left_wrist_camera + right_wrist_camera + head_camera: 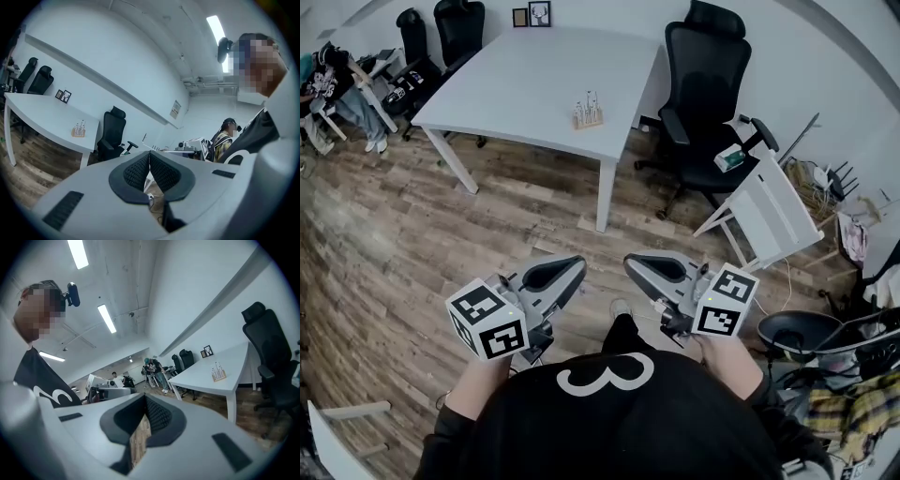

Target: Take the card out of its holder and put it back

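Basically nothing of the task is done yet. Wood floor fills most of the head view, w/ a white table across the upper centre and a black office chair at its right end, upper right of frame.

Person stands well apart from the table, both tools held low at bottom centre, close to the body.

Left gripper – pads pressed together at the tips in its own view, nothing between them. Right gripper – same: jaws closed, only floor seen through the slit below the tips, so empty too.

Holder is a small wooden block near the table's front edge, upper centre of the head view, and small at mid-left and mid-right in the left and right gripper views. Card stands upright in it w/ other pale slips; too small to count or tell apart.

Judgement: card untouched in its holder, so all steps are left, i.e. approach the table, open a gripper, pull the card, reseat it.
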`<action>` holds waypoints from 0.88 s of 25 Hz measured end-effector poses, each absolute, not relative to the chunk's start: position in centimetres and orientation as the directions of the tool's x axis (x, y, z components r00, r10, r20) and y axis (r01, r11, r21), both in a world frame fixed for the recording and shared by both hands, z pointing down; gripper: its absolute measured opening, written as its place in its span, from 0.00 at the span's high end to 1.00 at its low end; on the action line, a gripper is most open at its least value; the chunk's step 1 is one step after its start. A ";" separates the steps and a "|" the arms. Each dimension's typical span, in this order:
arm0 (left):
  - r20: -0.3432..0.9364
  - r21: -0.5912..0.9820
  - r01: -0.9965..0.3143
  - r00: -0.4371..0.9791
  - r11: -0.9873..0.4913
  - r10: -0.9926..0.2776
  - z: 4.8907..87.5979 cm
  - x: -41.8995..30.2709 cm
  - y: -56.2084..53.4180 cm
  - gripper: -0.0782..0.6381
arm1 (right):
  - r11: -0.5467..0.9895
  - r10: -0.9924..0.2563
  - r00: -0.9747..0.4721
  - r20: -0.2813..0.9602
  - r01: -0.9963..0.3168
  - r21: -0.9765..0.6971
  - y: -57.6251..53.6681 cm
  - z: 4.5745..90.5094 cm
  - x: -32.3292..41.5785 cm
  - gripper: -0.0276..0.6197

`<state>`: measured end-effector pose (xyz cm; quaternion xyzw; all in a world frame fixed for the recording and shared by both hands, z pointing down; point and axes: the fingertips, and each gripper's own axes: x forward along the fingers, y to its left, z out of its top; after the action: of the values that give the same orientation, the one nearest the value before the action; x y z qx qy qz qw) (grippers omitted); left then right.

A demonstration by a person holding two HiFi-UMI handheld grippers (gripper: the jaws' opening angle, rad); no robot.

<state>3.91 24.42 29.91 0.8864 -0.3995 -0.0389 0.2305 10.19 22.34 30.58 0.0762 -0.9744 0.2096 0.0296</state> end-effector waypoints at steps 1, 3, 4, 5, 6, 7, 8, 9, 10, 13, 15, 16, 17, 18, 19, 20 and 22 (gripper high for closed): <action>0.116 0.442 -0.692 0.675 -0.571 -0.728 30.0 4.0 23.6 0.87 | 0.900 -0.132 -0.987 0.090 -0.158 -0.406 21.4 30.6 10.2 0.95; 0.126 0.448 -0.697 0.669 -0.560 -0.732 30.3 4.1 21.5 0.87 | 0.898 -0.127 -0.988 0.090 -0.153 -0.412 19.4 30.7 10.3 0.95; 0.132 0.451 -0.701 0.665 -0.553 -0.735 30.6 4.2 20.4 0.87 | 0.897 -0.124 -0.988 0.089 -0.150 -0.416 18.3 30.8 10.4 0.95; 0.137 0.455 -0.703 0.662 -0.547 -0.737 30.8 4.3 19.2 0.87 | 0.895 -0.122 -0.989 0.087 -0.147 -0.421 17.1 31.0 10.5 0.95; 0.142 0.459 -0.704 0.660 -0.541 -0.738 31.0 4.5 18.1 0.87 | 0.893 -0.118 -0.989 0.086 -0.144 -0.426 16.0 31.1 10.7 0.94; 0.147 0.465 -0.705 0.658 -0.536 -0.739 31.2 4.8 16.9 0.87 | 0.891 -0.115 -0.990 0.086 -0.141 -0.431 14.9 31.3 10.9 0.94; 0.151 0.469 -0.705 0.658 -0.532 -0.738 31.4 5.0 15.8 0.87 | 0.890 -0.113 -0.990 0.085 -0.139 -0.434 13.8 31.4 11.1 0.95; 0.154 0.471 -0.705 0.658 -0.531 -0.737 31.5 5.3 14.6 0.87 | 0.890 -0.112 -0.990 0.084 -0.137 -0.435 12.6 31.4 11.4 0.94; 0.157 0.472 -0.705 0.659 -0.530 -0.736 31.6 5.7 13.4 0.87 | 0.889 -0.111 -0.990 0.082 -0.136 -0.437 11.4 31.4 11.6 0.94; 0.172 0.476 -0.708 0.657 -0.522 -0.734 32.2 6.9 10.0 0.87 | 0.883 -0.105 -0.992 0.077 -0.128 -0.452 7.9 31.4 12.4 0.94; 0.180 0.484 -0.708 0.656 -0.515 -0.733 32.7 7.8 7.8 0.87 | 0.881 -0.095 -0.992 0.083 -0.123 -0.457 5.6 31.5 13.0 0.94; 0.184 0.490 -0.707 0.656 -0.510 -0.732 32.8 8.2 6.8 0.87 | 0.880 -0.091 -0.992 0.087 -0.122 -0.459 4.6 31.6 13.2 0.94; 0.189 0.495 -0.707 0.655 -0.506 -0.732 32.9 8.5 5.9 0.87 | 0.879 -0.088 -0.992 0.091 -0.120 -0.461 3.6 31.7 13.5 0.94; 0.192 0.494 -0.708 0.654 -0.504 -0.732 32.9 8.8 5.2 0.87 | 0.877 -0.084 -0.992 0.092 -0.117 -0.465 2.8 31.8 13.8 0.94; 0.193 0.490 -0.712 0.651 -0.503 -0.734 32.8 9.0 4.5 0.87 | 0.876 -0.078 -0.993 0.091 -0.111 -0.470 2.1 31.9 14.1 0.94; 0.194 0.484 -0.718 0.645 -0.500 -0.739 32.7 9.1 3.8 0.87 | 0.875 -0.070 -0.994 0.089 -0.104 -0.472 1.5 31.9 14.2 0.94; 0.191 0.475 -0.732 0.627 -0.488 -0.755 32.0 9.0 2.8 0.87 | 0.879 -0.055 -0.995 0.085 -0.089 -0.469 0.5 31.7 14.3 0.94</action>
<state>8.95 2.80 32.01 0.8623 -0.4313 -0.0218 0.2646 14.32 0.46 31.70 0.0372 -0.9687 0.2432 0.0343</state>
